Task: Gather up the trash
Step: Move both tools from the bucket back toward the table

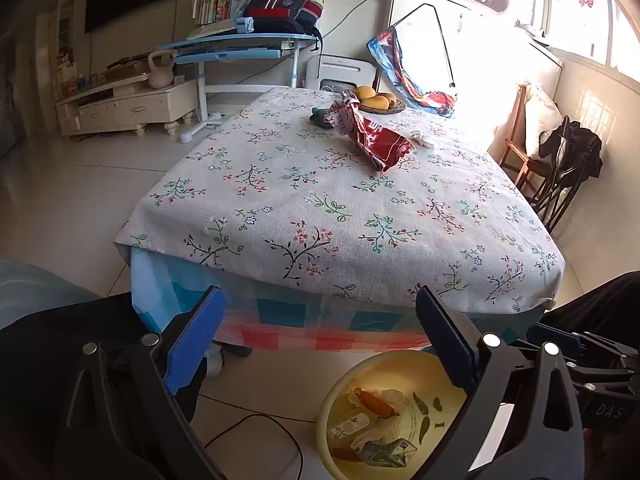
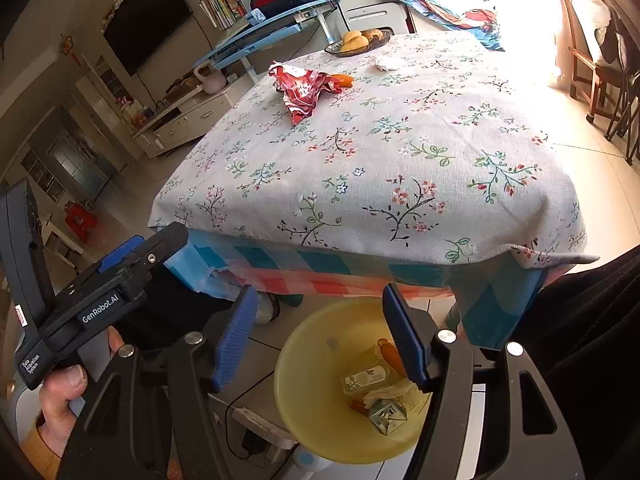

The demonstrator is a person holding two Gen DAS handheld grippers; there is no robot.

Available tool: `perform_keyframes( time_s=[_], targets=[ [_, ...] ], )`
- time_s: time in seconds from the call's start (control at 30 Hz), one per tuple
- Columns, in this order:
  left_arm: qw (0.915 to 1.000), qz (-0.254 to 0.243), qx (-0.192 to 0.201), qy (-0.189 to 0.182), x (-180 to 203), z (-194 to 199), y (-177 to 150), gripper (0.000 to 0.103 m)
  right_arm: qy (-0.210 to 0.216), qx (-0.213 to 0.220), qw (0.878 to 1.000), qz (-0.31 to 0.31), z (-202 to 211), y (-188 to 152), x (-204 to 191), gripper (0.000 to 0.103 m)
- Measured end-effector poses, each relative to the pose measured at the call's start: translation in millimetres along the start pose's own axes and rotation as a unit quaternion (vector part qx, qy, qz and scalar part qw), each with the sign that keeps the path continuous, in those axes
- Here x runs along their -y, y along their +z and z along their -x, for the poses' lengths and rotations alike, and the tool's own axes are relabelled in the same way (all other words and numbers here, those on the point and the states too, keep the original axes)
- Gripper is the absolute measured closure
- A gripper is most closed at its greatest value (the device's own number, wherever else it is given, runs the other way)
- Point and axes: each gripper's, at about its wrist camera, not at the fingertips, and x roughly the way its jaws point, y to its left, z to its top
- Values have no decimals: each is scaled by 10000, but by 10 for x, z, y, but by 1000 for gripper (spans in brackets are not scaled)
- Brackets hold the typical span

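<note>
Both tools hang over the yellow bin (image 2: 304,396), which sits on the floor just off the near edge of the tabletop (image 2: 400,152), and that spot looks chosen so trash can drop straight down from the edge. Down in the bin there's already a haul: a crushed green carton (image 2: 386,414), a small pale box (image 2: 366,378), an orange wrapper (image 2: 394,358) and some crumpled paper (image 1: 386,426).

The left tool (image 1: 320,336) stands spread about as wide as it goes, blue pads (image 1: 196,340) well apart, nothing between them, nothing touched. I'd call it emptied out above the bin. The right tool (image 2: 320,340) stands partly spread, its pads clear of everything too, the bin's contents visible through the gap.

Still to collect, up on the far part of the tabletop: a crumpled red snack wrapper (image 1: 374,140), an orange piece (image 2: 344,79) touching it on the right wrist view, and a white tissue wad (image 2: 384,63) near the fruit bowl (image 1: 378,106). The bowl looks like a keeper, not trash.
</note>
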Motion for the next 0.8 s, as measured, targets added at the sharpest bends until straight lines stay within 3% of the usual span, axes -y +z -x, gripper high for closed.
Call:
perform_keyframes(
  time_s=[0.8],
  targets=[
    [9997,156,-174,-30,37,-123,-1,7,27,-98,9996,280,-171,-3,-207,38]
  ],
)
